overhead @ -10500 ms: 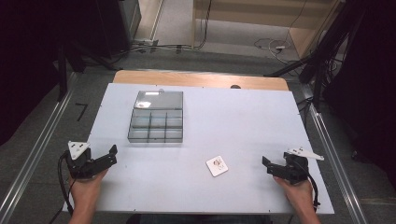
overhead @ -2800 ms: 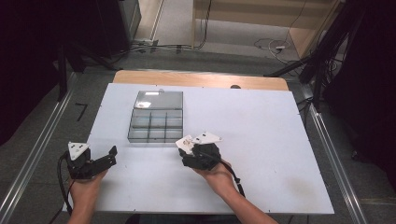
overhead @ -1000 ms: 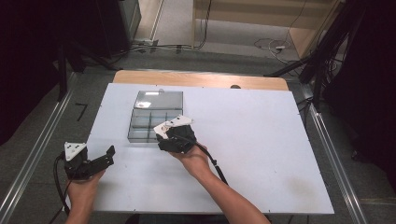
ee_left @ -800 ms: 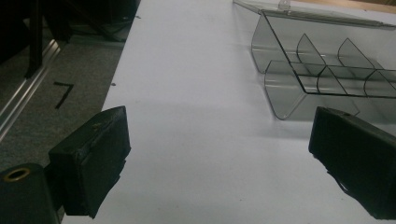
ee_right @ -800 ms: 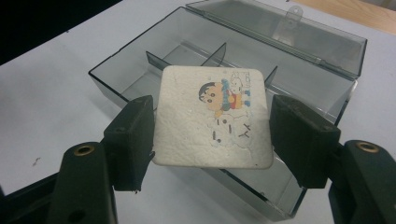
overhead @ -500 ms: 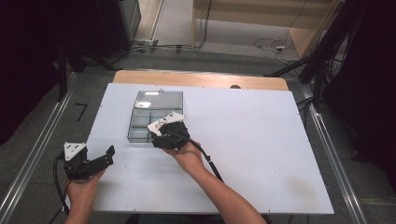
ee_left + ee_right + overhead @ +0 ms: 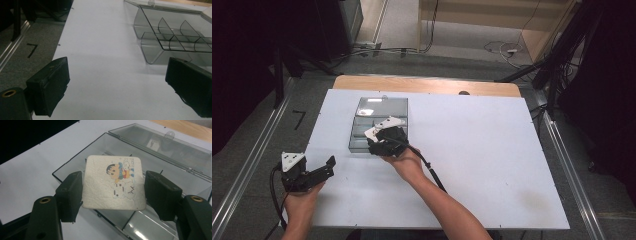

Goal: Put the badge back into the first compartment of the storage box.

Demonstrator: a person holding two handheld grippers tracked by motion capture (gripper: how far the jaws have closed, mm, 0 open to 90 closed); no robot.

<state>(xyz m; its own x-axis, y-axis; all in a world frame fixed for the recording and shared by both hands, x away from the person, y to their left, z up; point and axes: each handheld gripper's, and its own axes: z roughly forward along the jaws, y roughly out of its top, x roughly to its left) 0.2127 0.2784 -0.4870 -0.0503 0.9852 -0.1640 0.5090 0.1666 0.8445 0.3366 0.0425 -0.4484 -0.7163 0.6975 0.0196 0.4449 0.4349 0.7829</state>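
- Holding a small white square pad [image 7: 113, 182] between its two black jaws, the right gripper [image 7: 379, 141] hovers over the near edge of a clear grey compartment box [image 7: 362, 144], as the high view shows.
- In the right gripper view the pad sits flat between the jaws, pressed at its left and right edges, with a cartoon figure printed on its upper right part and some letters below that are too blurred to read.
- Behind and beneath the pad lies the box, its lid [image 7: 175, 147] swung open and lying back on the far side.
- Inside the box, thin dividers [image 7: 172, 37] split the tray into several small cells; they look empty from the left gripper view, though the glare on the plastic makes that hard to be sure of.
- The box sits on the white tabletop [image 7: 492, 165], toward its far left part, well apart from the right edge.
- The left gripper [image 7: 324, 170] rests near the front left corner of the tabletop, in the person's left hand [image 7: 302, 200], well apart from the box.
- Its jaws stand wide apart with nothing between them, bare tabletop showing in the gap.
- A black cable [image 7: 432, 172] trails from the right gripper back along the person's forearm.
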